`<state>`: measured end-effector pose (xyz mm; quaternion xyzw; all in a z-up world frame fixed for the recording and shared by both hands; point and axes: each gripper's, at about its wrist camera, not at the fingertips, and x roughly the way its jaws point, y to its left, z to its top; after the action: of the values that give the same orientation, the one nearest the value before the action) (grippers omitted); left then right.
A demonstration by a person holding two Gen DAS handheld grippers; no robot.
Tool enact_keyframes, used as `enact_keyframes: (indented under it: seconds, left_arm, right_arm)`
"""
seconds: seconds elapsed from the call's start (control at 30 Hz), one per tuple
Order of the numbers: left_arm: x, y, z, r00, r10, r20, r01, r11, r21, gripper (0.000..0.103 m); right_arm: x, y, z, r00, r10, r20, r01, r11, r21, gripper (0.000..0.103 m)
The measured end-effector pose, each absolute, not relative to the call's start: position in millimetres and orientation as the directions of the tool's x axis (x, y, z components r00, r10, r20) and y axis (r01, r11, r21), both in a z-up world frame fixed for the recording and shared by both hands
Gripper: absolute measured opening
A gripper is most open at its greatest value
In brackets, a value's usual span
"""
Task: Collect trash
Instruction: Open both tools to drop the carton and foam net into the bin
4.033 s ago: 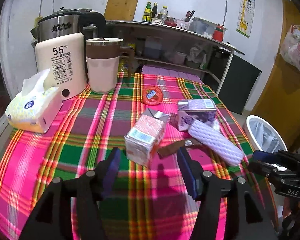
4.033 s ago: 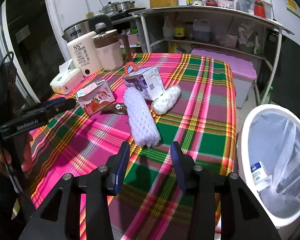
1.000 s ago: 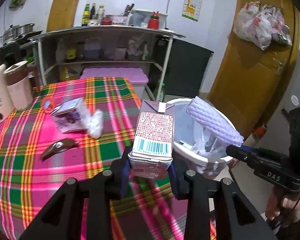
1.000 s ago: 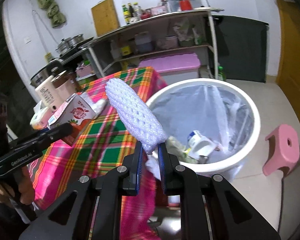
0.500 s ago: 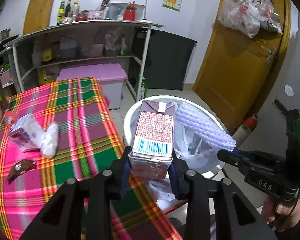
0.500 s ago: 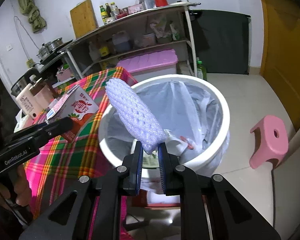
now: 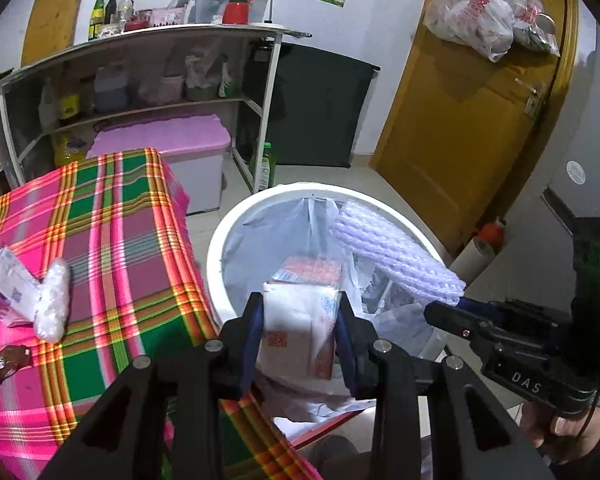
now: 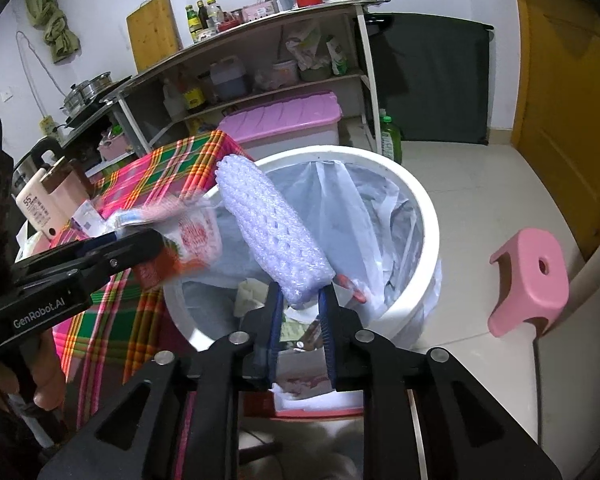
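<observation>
My left gripper [image 7: 300, 316] holds a pink and white drink carton [image 7: 298, 330] tipped forward over the white trash bin [image 7: 220, 240]; the jaws stand close on its sides. In the right wrist view the carton [image 8: 192, 240] is blurred at the bin's near left rim. My right gripper [image 8: 300, 312] is shut on the lower end of a white foam net sleeve [image 8: 272, 232], held over the bin [image 8: 428, 216]. The sleeve also shows in the left wrist view [image 7: 396, 260]. The bin has a clear liner with trash inside.
The plaid-covered table [image 7: 112, 240] at left carries a purple carton [image 7: 4, 280], a crumpled white foam piece [image 7: 52, 304] and a brown wrapper [image 7: 8, 364]. A pink stool [image 8: 532, 280] stands right of the bin. A pink storage box [image 8: 284, 124] and shelves are behind.
The carton has tipped forward and down from upright, now over the bin's opening. Both grippers have come closer over the bin. The foam sleeve stays in my right gripper.
</observation>
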<state>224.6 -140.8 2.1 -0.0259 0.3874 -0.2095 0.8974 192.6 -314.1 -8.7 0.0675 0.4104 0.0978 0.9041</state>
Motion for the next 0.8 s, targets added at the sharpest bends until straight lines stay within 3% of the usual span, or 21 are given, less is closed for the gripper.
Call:
enact_keyframes:
  seconds: [0.8]
  left_arm:
    - [190.7,-110.1,16.9,0.668,-0.36,-0.651,0.297,0.931,-0.21,0.04]
  right_arm:
    - [163.6,-299.0,6.3,0.668,0.28,-0.689,-0.169,0.959,0.225,0.034]
